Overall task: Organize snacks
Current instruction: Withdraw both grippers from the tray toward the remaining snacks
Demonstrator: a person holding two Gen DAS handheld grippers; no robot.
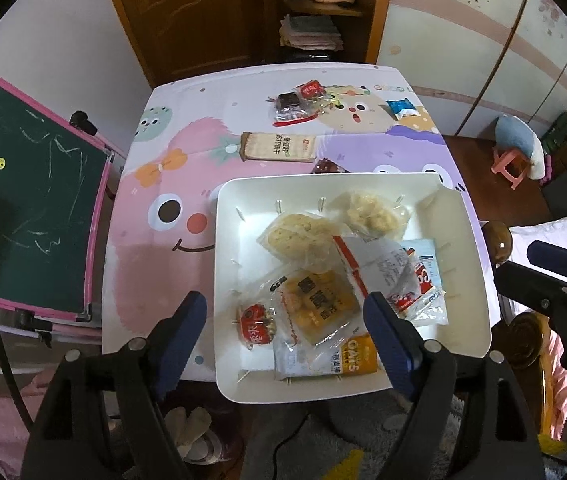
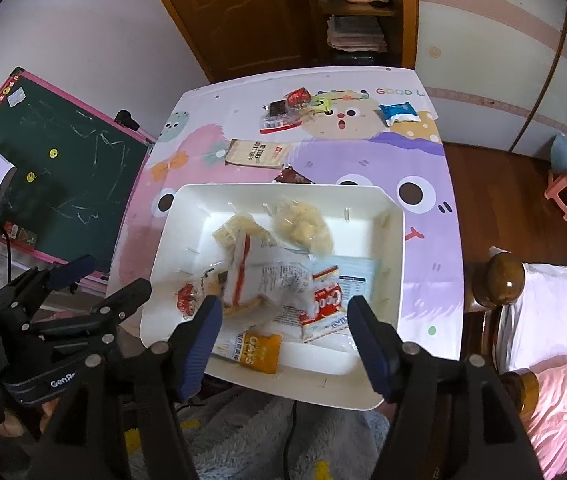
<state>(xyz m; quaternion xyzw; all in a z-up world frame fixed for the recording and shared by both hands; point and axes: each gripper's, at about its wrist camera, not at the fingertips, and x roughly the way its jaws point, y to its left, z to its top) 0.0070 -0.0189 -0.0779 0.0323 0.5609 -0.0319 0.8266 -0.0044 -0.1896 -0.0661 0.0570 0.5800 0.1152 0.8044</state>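
A white bin (image 1: 471,248) (image 2: 171,232) sits at the near edge of the table and holds several snack packets, among them an orange oats bar (image 1: 357,356) (image 2: 259,350) and a red-and-white packet (image 2: 325,304). On the table beyond lie a beige cracker pack (image 1: 277,147) (image 2: 257,153), a blue packet (image 1: 402,108) (image 2: 399,113), a dark brownie packet (image 1: 288,101) (image 2: 277,108), a red packet (image 1: 310,89) (image 2: 297,97) and a dark red wrapper (image 1: 325,167) (image 2: 293,176) behind the bin. My left gripper (image 1: 285,320) is open and empty above the bin's near left part. My right gripper (image 2: 283,324) is open and empty above the bin's near edge.
The table wears a pastel cartoon cloth (image 1: 171,184). A green chalkboard with a pink frame (image 1: 31,208) leans at the left. A bed with a wooden post (image 2: 499,280) is at the right. A pink stool (image 2: 563,192) stands on the floor. A wooden cabinet (image 1: 203,12) is behind.
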